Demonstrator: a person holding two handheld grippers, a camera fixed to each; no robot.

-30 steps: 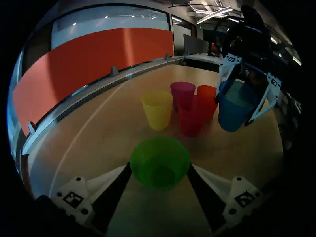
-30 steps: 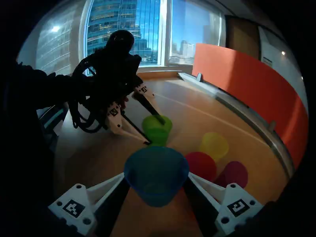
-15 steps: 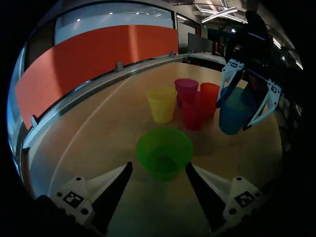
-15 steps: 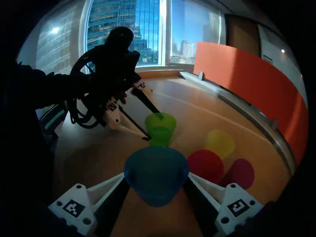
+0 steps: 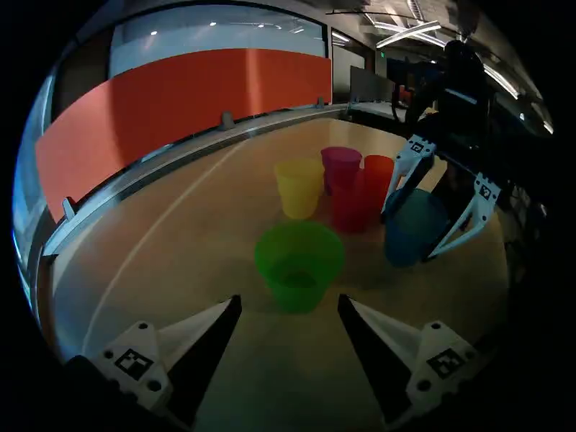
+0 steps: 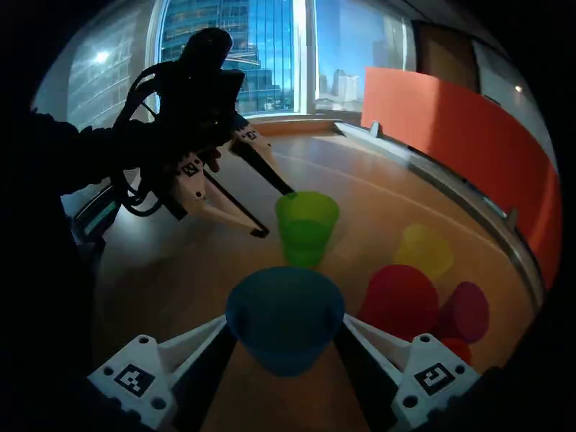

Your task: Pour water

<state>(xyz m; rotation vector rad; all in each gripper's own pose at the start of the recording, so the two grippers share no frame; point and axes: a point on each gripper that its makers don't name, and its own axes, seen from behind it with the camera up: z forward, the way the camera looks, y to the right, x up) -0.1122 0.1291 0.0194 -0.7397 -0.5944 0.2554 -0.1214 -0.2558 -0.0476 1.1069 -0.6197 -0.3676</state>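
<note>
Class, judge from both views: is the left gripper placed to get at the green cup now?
Probably yes. The green cup stands upright on the table just ahead of the open left gripper, nothing lying between; the blue cup in the right gripper is off to one side.

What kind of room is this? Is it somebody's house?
Probably an office or meeting room in a city building, not a house: big windows look onto tall towers, a long wooden table has an orange panel along its edge, and strip lights run overhead.
</note>
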